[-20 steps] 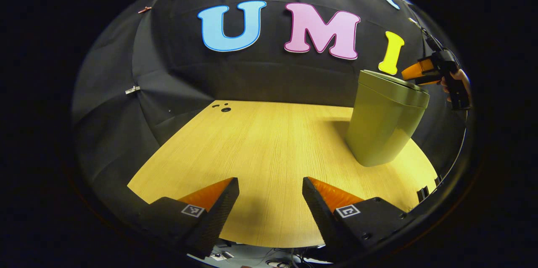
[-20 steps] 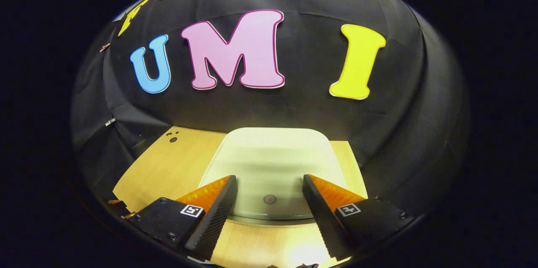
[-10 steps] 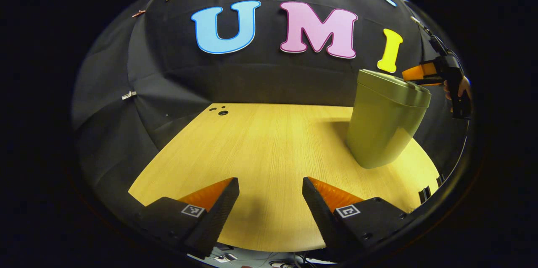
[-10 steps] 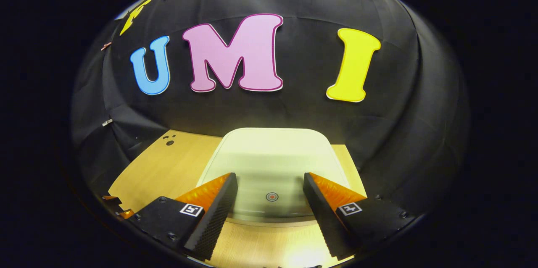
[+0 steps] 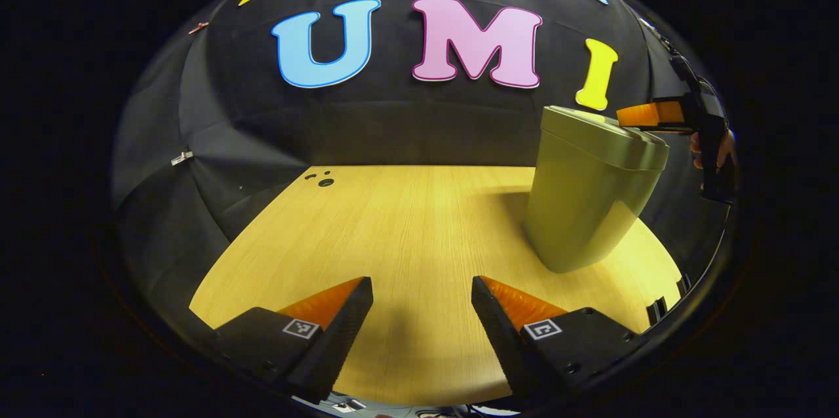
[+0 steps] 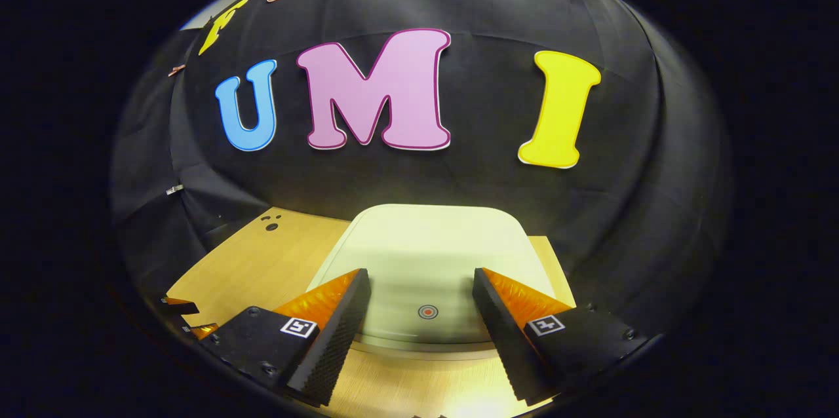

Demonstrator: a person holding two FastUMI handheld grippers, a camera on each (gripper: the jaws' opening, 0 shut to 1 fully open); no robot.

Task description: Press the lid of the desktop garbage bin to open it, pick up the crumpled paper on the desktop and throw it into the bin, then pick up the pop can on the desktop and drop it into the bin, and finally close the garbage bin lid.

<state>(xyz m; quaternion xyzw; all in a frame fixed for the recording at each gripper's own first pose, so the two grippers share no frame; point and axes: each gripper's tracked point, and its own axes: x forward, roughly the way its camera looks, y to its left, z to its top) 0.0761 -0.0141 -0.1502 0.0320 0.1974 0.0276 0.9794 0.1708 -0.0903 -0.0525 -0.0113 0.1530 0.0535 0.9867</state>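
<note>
My left tongs (image 5: 421, 313) hang low over the wooden bench (image 5: 406, 228), fingers spread wide apart with nothing between them, pointing across bare wood toward the booth's black cloth wall. Off to that side's right stands the garbage bin (image 5: 583, 208), a pale green tub that tapers toward its base, upright on the bench with its lid (image 5: 606, 136) shut flat on top. In the left gripper view my right tongs (image 5: 645, 115) reach in level over the near edge of that lid, and the hand (image 5: 718, 149) holding them shows at the far right rim. In the right gripper view those right tongs (image 6: 421, 310) are likewise released and gripping nothing, held just above the bin's lid (image 6: 426, 247). A small round red mark (image 6: 427, 312) on the lid sits between the two fingers; whether either finger touches the lid I cannot tell.
</note>
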